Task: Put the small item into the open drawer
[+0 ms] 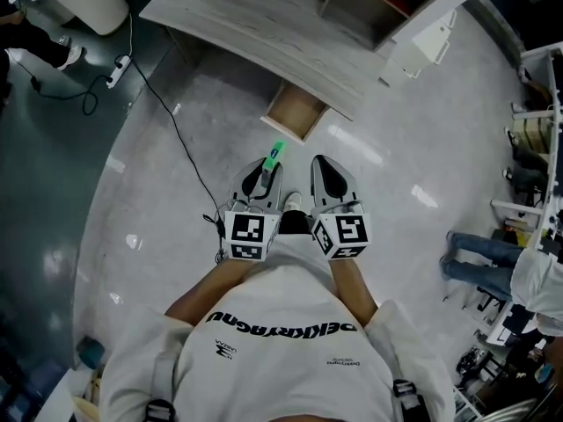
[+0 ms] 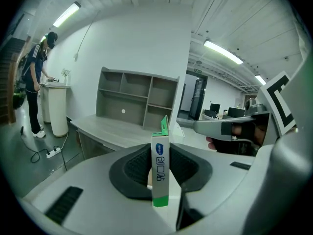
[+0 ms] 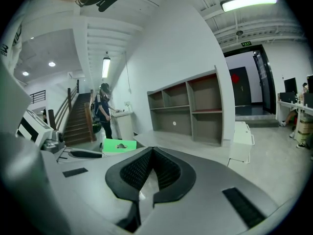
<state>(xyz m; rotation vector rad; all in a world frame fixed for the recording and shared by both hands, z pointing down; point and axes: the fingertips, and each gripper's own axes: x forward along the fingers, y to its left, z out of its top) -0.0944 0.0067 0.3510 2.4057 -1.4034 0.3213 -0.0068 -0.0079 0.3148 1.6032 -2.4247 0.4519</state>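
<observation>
Box [image 1: 274, 156] in the left gripper [image 1: 266, 170] (right gripper [image 1: 320, 163] alongside), open drawer [image 1: 295, 112] ahead, under the desk [image 1: 255, 25] edge

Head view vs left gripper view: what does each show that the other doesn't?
Head view only: the open drawer under the desk, seen from above. Left gripper view only: the blue print on the box and the ceiling lights. Both: the left gripper shut on the box, the right gripper beside it, and the desk.

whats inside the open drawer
Of the drawer only a bare wooden bottom shows, nothing lying on it. Its back end is hidden under the desk.
</observation>
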